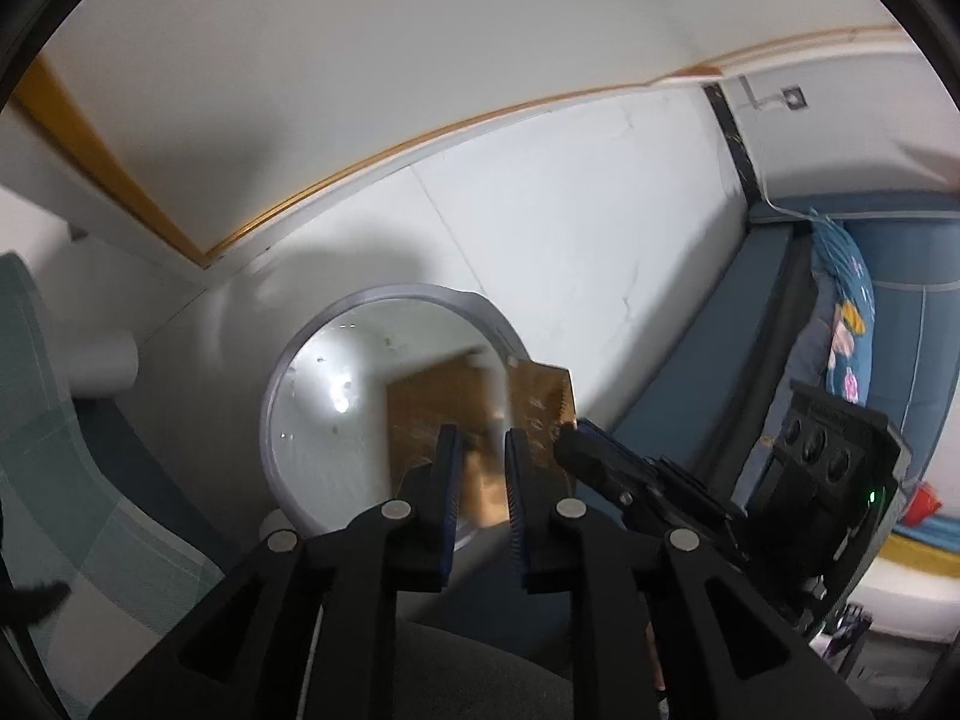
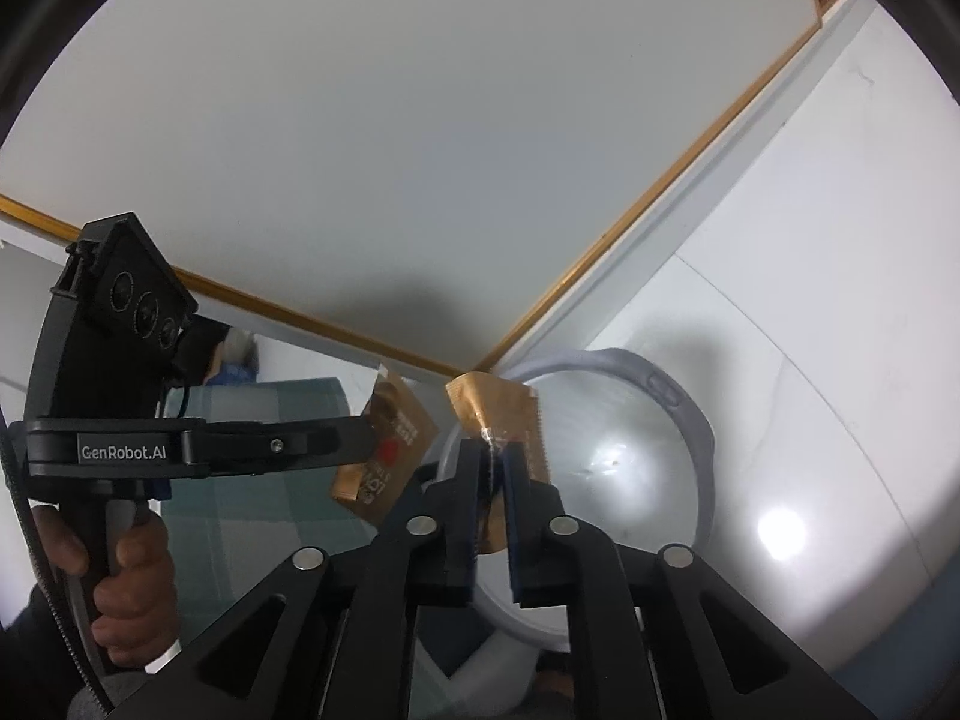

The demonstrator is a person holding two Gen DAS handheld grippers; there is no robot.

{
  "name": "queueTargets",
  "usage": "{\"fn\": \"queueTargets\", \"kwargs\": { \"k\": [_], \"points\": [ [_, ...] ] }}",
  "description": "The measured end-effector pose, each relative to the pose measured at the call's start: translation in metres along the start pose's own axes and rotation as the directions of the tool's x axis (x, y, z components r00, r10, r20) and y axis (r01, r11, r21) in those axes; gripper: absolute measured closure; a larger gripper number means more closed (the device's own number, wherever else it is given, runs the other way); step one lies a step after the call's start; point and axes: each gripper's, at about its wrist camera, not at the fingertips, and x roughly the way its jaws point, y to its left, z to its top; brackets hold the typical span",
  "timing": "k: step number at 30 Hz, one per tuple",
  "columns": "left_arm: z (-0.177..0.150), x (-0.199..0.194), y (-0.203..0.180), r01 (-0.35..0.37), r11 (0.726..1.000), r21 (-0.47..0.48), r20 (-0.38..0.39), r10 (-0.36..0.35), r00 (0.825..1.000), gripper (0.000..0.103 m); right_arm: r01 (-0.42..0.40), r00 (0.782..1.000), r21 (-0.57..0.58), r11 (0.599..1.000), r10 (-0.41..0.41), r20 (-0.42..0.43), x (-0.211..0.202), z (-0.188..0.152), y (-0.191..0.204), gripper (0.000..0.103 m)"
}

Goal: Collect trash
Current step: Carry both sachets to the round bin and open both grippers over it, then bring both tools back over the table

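Note:
A white trash bin (image 1: 384, 294) with a grey rim stands on the pale floor, right under both grippers. My left gripper (image 1: 483, 450) hangs over its mouth with its jaws a small gap apart, and a blurred brown wrapper (image 1: 420, 414) lies loosely between them. My right gripper (image 1: 570, 441) comes in from the right with a second gold-brown wrapper (image 1: 543, 402). In the right wrist view my right gripper (image 2: 493, 462) is slightly open around that crinkled wrapper (image 2: 492, 402), above the bin (image 2: 696, 420). The left gripper (image 2: 360, 429) points sideways, a brown packet with a red mark (image 2: 390, 450) at its tip.
A teal checked seat (image 1: 48, 420) lies to the left of the bin. A blue sofa (image 1: 690, 372) with a flowered pillow (image 1: 846, 312) runs along the right. White walls with wooden trim (image 1: 360, 168) close in behind. A person's hand (image 2: 126, 570) grips the left gripper's handle.

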Motion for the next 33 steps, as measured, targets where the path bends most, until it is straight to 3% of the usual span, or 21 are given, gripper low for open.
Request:
{"fn": "queueTargets", "kwargs": {
  "k": [6, 11, 16, 19, 22, 26, 27, 29, 32, 33],
  "points": [
    [-0.002, -0.002, -0.002, 0.009, 1.000, 0.017, -0.019, -0.009, 1.000, 0.088, 0.016, 1.000, 0.023, 1.000, -0.016, -0.021, 0.000, -0.005, -0.008, 0.088],
    [-0.003, -0.010, -0.002, 0.021, 1.000, 0.014, 0.007, -0.021, 1.000, 0.073, -0.010, 1.000, 0.050, 0.999, 0.010, -0.012, -0.011, -0.010, -0.015, 0.084],
    [-0.015, -0.037, -0.006, -0.051, 0.997, 0.054, 0.095, 0.046, 0.994, 0.073, 0.008, 1.000, 0.060, 0.998, -0.009, 0.016, -0.030, -0.013, -0.010, 0.070],
    [-0.029, -0.067, -0.013, -0.125, 0.987, 0.102, 0.201, 0.103, 0.974, 0.073, 0.022, 0.998, 0.027, 0.999, -0.024, 0.061, -0.049, -0.009, 0.003, 0.061],
    [-0.050, -0.103, -0.023, -0.221, 0.967, 0.126, 0.323, 0.170, 0.931, 0.065, 0.032, 0.992, -0.042, 0.999, -0.027, 0.125, -0.077, -0.004, 0.031, 0.047],
    [-0.088, -0.153, -0.029, -0.290, 0.952, 0.098, 0.482, 0.210, 0.851, 0.049, 0.038, 0.978, -0.147, 0.988, -0.006, 0.211, -0.111, -0.002, 0.079, 0.036],
    [-0.100, -0.169, -0.029, -0.310, 0.947, 0.079, 0.523, 0.226, 0.822, 0.047, 0.040, 0.974, -0.175, 0.984, 0.001, 0.227, -0.118, -0.003, 0.093, 0.035],
    [-0.120, -0.190, -0.025, -0.343, 0.939, 0.039, 0.569, 0.261, 0.780, 0.035, 0.041, 0.966, -0.227, 0.973, 0.020, 0.259, -0.129, -0.007, 0.119, 0.032],
    [-0.155, -0.229, -0.014, -0.382, 0.922, -0.059, 0.652, 0.326, 0.685, 0.030, 0.052, 0.951, -0.313, 0.948, 0.049, 0.306, -0.146, -0.017, 0.162, 0.024],
    [-0.165, -0.239, -0.009, -0.387, 0.918, -0.085, 0.669, 0.340, 0.661, 0.028, 0.052, 0.945, -0.341, 0.938, 0.065, 0.322, -0.152, -0.021, 0.177, 0.022]
  ]
}}
